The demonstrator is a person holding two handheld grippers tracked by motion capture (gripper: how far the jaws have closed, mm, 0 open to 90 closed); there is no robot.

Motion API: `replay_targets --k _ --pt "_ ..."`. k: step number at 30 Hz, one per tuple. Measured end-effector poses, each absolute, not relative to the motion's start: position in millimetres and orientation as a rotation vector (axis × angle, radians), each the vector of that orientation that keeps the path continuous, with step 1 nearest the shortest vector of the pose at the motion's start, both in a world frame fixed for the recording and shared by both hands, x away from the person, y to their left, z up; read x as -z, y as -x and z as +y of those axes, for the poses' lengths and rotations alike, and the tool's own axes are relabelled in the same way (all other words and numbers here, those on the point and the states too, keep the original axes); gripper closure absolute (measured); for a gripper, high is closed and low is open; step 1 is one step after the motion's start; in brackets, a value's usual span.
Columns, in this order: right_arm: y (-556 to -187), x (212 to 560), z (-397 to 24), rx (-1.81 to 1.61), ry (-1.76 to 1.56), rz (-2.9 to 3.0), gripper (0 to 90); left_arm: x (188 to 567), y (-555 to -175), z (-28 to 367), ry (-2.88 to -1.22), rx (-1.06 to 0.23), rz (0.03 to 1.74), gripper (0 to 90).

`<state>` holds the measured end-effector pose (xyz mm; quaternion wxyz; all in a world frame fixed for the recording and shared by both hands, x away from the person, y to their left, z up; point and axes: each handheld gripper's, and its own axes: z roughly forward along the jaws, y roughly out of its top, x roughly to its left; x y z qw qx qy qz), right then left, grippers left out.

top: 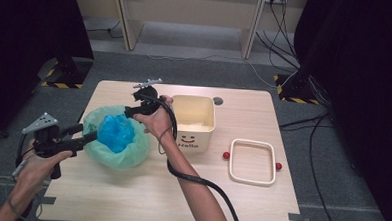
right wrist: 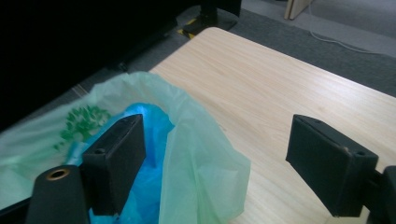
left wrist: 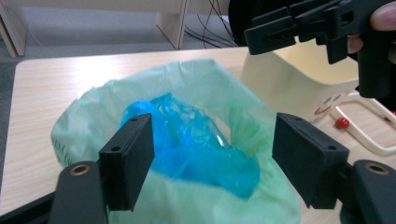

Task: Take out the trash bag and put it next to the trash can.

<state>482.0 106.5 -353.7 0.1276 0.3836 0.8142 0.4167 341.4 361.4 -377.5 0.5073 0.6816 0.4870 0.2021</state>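
Leftmost in the high view, at the lower left of the frame, my left gripper (top: 85, 137) points rightward at the near rim of the green bag (top: 132, 155); its jaws stand spread and pinch nothing. Seen from the left gripper view, those two black jaws frame the bag from the bottom of the frame, with the green film lying between them but untouched by the pads. The green bag sits left of centre on the wooden table (top: 145, 198), its mouth gaping upward. Inside it, at the middle of the opening, lies the crumpled blue bag (top: 115, 132), bright and glossy.

Next rightward, just above the bag's far right edge, my right gripper (top: 129, 111) points leftward toward the rim; its jaws are likewise spread, with no film pinched. From the right gripper view, the left jaw stands over the blue bag (right wrist: 149, 186) and the right jaw over bare table, with the green rim (right wrist: 201, 172) rising loosely between them.

Centre of the high view: a cream bin (top: 193, 121) bearing a smiling face stands upright, just beside the bag. Lower right of centre, well apart from the bag, the cream lid frame (top: 253, 162) lies flat, with a red knob at each side.
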Motion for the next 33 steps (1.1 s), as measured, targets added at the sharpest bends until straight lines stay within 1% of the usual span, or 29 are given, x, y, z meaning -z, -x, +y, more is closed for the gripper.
replay_targets --k 4,11,17,21,23,26,33 --pt "-481 345 97 -1.259 -1.098 2.362 17.9 371 -340 355 -1.630 -0.492 1.152 27.9" --pt "-474 326 73 -1.317 -1.040 2.311 18.0 362 -340 336 -1.635 -0.482 1.092 27.9" --pt "-472 317 45 -1.315 -1.017 2.241 21.4 361 -345 318 -1.656 -0.454 1.059 27.9" --pt "-472 314 26 -1.346 -1.053 2.190 17.0 361 -348 308 -1.663 -0.439 1.044 28.0" --pt "-472 313 16 -1.322 -1.082 2.195 16.2 361 -349 303 -1.673 -0.432 1.036 28.3" --pt "-471 312 2 -1.267 -1.056 2.191 15.2 361 -350 297 -1.679 -0.424 1.024 28.4" --pt "-466 311 -31 -1.269 -1.091 2.139 15.0 362 -353 286 -1.690 -0.407 1.005 28.8"
